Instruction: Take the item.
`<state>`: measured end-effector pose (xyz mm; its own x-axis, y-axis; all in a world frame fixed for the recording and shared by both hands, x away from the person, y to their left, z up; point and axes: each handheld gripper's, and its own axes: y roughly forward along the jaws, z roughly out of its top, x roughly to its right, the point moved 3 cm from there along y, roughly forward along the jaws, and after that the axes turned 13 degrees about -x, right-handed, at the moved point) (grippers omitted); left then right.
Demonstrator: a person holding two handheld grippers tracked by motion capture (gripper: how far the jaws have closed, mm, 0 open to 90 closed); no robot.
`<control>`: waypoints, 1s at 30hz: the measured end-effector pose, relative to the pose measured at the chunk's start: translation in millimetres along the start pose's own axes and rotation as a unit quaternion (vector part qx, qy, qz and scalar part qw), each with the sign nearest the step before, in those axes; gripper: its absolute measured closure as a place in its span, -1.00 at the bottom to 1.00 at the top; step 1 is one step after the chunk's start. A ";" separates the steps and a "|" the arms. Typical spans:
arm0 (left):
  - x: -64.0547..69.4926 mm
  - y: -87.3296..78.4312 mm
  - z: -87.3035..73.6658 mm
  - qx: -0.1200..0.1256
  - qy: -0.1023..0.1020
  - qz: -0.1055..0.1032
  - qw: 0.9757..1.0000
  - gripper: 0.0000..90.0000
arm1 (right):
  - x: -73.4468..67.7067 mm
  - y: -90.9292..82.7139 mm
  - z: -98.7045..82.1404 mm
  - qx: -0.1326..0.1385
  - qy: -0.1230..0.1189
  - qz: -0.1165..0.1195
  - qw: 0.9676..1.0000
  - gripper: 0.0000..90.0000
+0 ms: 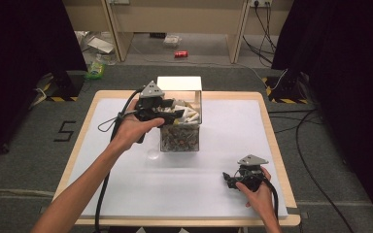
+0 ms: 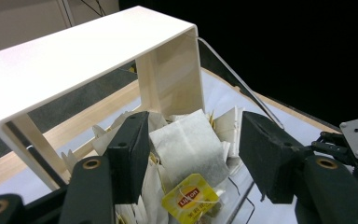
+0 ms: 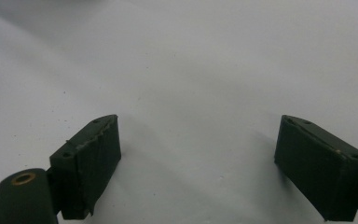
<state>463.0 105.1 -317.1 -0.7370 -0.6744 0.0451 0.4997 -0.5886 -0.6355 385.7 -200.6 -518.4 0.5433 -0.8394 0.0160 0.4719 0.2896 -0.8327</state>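
Tea bags (image 2: 189, 149) in box (image 1: 180, 141) mid-table (image 1: 223, 194), lid (image 1: 179, 83) behind.

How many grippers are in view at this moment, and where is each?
2. The left gripper is over the tea-bag box at the table's middle; the right gripper rests near the table's front right corner.

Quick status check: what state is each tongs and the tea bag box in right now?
Left tongs: open, jaws either side of a white tea bag, not closed on it.
Right tongs: open, empty, over the white table cover.
Clear box: upright, top open, full of tea bags.
White lid: raised behind the box.
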 end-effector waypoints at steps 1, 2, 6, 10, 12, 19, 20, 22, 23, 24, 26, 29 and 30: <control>-0.2 1.1 0.3 0.000 -0.001 0.000 1.000 -0.05 | 0.0 0.0 0.0 0.000 0.000 0.000 1.000 -0.67; -0.6 2.6 0.7 -0.004 -0.003 0.000 1.000 -0.06 | -0.1 0.0 0.0 0.000 0.000 0.000 1.000 -0.67; -3.0 7.7 1.6 -0.013 -0.006 0.004 1.000 -0.06 | -0.2 -0.1 -0.1 0.000 0.001 0.000 1.000 -0.67; -5.9 12.0 1.4 -0.020 -0.011 0.007 1.000 -0.03 | -0.7 -0.2 -0.2 -0.001 0.003 0.000 1.000 -0.67; -6.4 13.4 1.4 -0.020 -0.012 0.005 1.000 -0.02 | -0.6 -0.1 -0.1 -0.001 0.002 0.000 1.000 -0.67; -3.0 19.3 1.1 -0.035 -0.008 -0.002 0.999 0.03 | -0.8 -0.2 -0.2 -0.001 0.003 0.001 1.000 -0.67; -2.7 20.2 1.1 -0.035 -0.008 -0.002 0.999 0.03 | -0.8 -0.2 -0.2 -0.001 0.003 0.001 1.000 -0.67; -2.6 22.4 0.9 -0.039 -0.007 -0.001 0.999 0.03 | -0.8 -0.2 -0.2 -0.001 0.003 0.001 1.000 -0.67; -2.7 22.9 1.0 -0.039 -0.008 -0.001 0.999 0.05 | -0.8 -0.2 -0.2 -0.001 0.003 0.000 1.000 -0.67; -2.8 23.0 1.2 -0.038 -0.009 -0.001 0.999 0.07 | -0.8 -0.2 -0.2 -0.001 0.003 0.000 1.000 -0.67; -2.4 23.0 1.2 -0.041 -0.005 -0.001 0.999 0.11 | -0.7 -0.2 -0.2 -0.001 0.003 0.001 1.000 -0.67; -2.4 23.5 1.5 -0.044 0.000 0.003 0.999 0.19 | -0.6 -0.2 -0.1 -0.001 0.002 0.000 1.000 -0.67; -2.4 23.6 1.6 -0.045 0.003 0.004 0.999 0.20 | -0.6 -0.2 -0.1 -0.001 0.002 0.000 1.000 -0.67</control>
<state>477.3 92.1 -331.0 -0.7356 -0.6765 0.0351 0.4630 -0.5399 -0.7030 385.2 -200.2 -518.4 0.5402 -0.8414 0.0128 0.4708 0.2896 -0.8333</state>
